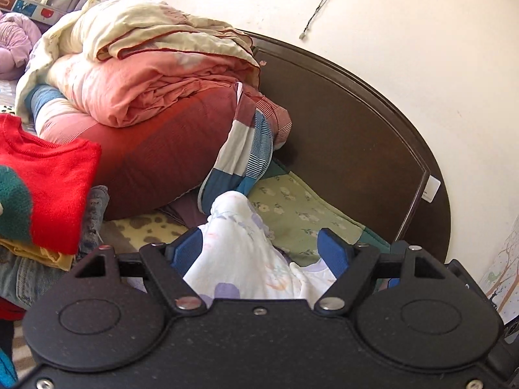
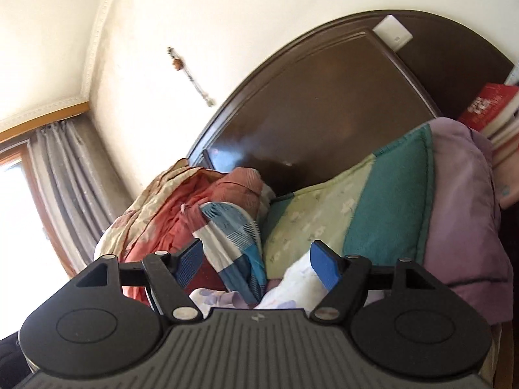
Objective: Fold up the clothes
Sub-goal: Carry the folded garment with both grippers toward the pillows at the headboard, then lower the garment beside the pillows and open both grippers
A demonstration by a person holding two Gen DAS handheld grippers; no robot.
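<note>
A stack of folded clothes [image 1: 48,191], red sweater on top, sits at the near left of the bed, so part of the job looks done; the white floral garment [image 1: 240,253] is apparently still being folded. It rises bunched between the spread fingers of the left tool [image 1: 261,248], not pinched. The right tool [image 2: 256,264] also gapes wide, gripping nothing, the garment just below it.
</note>
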